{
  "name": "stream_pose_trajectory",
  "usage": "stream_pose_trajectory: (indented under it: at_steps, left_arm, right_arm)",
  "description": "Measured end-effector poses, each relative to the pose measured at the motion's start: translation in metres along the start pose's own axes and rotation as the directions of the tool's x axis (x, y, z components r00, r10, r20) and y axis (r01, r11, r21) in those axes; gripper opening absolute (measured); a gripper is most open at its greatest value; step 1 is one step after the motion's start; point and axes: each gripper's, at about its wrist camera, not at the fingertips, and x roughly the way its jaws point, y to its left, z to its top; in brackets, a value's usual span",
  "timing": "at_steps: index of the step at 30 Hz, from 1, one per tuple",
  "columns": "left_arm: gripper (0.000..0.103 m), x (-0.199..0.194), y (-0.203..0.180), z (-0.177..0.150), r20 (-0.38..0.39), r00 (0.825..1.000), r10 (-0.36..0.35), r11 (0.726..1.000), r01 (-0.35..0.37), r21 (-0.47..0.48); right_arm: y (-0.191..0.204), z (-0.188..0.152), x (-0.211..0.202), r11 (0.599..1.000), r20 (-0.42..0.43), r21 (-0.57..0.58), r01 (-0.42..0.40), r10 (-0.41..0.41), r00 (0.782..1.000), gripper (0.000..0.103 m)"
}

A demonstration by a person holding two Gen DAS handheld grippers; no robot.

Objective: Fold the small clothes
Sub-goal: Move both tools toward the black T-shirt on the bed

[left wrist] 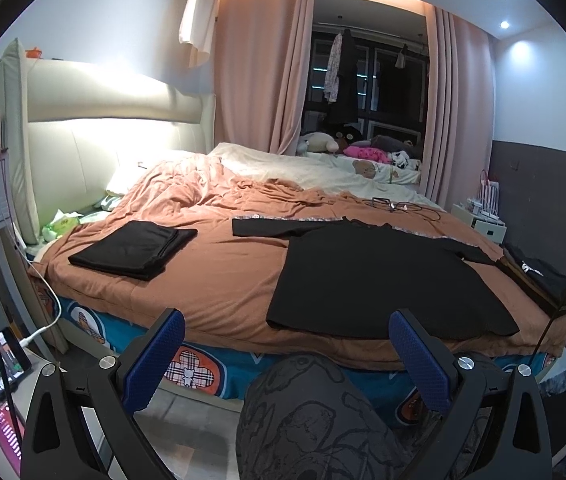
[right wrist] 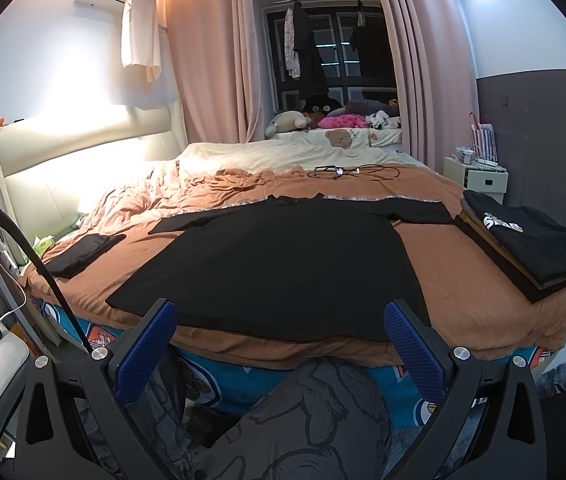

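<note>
At the left of the bed, a black garment folded into a flat rectangle (left wrist: 133,249) rests on the wrinkled orange-brown blanket (left wrist: 219,276); by its look that piece is finished. The left gripper (left wrist: 287,354) hangs short of the bed edge, jaws wide apart, empty. In the middle, a black short-sleeved T-shirt (right wrist: 275,268) lies spread flat with its sleeves out, hem toward the person, not yet folded. The right gripper (right wrist: 279,344) hovers at that hem, jaws apart, gripping nothing. Far right sits a stack of dark folded clothes, white print on top (right wrist: 523,244); whether these await folding cannot be told.
</note>
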Motion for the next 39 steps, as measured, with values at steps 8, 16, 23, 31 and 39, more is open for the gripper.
stream_pose_trajectory:
  at_steps: [8, 16, 23, 31, 39]
  left_arm:
    - [0.103, 0.012, 0.011, 0.012, -0.003, 1.0, 0.008, 1.0, -0.008, -0.019]
    - [0.103, 0.028, 0.027, 0.031, 0.003, 1.0, 0.008, 0.999, -0.008, -0.042]
    - [0.103, 0.039, 0.042, 0.041, 0.0, 1.0, 0.023, 0.999, -0.023, -0.048]
    - [0.103, 0.056, 0.055, 0.053, -0.012, 0.999, 0.047, 0.996, -0.048, -0.069]
    - [0.103, 0.085, 0.063, 0.063, -0.045, 0.997, 0.056, 0.996, -0.059, -0.069]
  right_arm:
    - [0.01, 0.036, 0.018, 0.999, -0.016, -0.046, 0.003, -0.003, 1.0, 0.103]
    - [0.015, 0.07, 0.049, 1.0, -0.032, -0.017, 0.016, -0.016, 0.999, 0.103]
    - [0.02, 0.083, 0.07, 1.0, -0.039, -0.003, 0.021, -0.021, 0.999, 0.103]
    - [0.028, 0.09, 0.104, 1.0, -0.056, -0.019, -0.01, 0.009, 0.998, 0.103]
    - [0.025, 0.104, 0.144, 1.0, -0.081, -0.004, -0.024, 0.023, 0.996, 0.103]
